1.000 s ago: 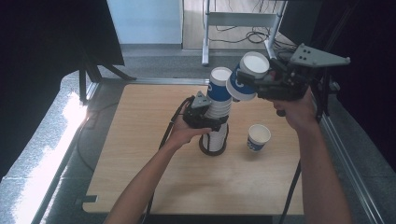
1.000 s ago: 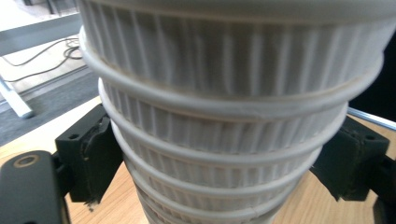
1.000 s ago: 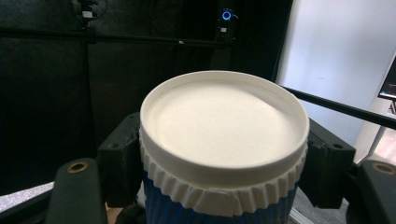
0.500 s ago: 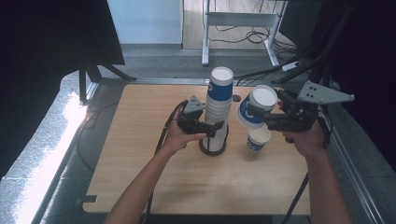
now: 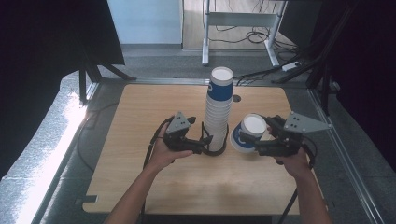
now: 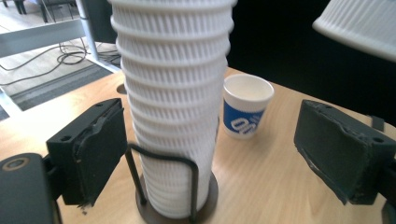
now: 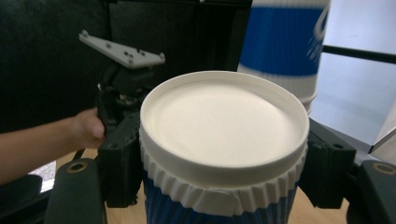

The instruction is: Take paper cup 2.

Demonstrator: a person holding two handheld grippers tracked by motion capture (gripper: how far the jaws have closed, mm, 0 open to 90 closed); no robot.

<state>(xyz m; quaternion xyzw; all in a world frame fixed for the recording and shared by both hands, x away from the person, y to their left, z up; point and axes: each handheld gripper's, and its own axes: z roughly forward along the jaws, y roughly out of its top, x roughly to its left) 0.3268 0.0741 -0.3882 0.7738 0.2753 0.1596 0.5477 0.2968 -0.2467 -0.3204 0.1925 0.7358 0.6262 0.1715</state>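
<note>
— What's the left gripper (image 5: 201, 143) doing?
— Its jaws stand apart either side of the cup stack (image 5: 218, 112) in the black wire holder (image 5: 215, 150), pads clear of it; they've just been closing.
— And on the right?
— The right gripper (image 5: 261, 140) clamps a blue paper cup (image 5: 248, 133), tilted, just right of the stack, above the table (image 5: 140, 121).
</note>
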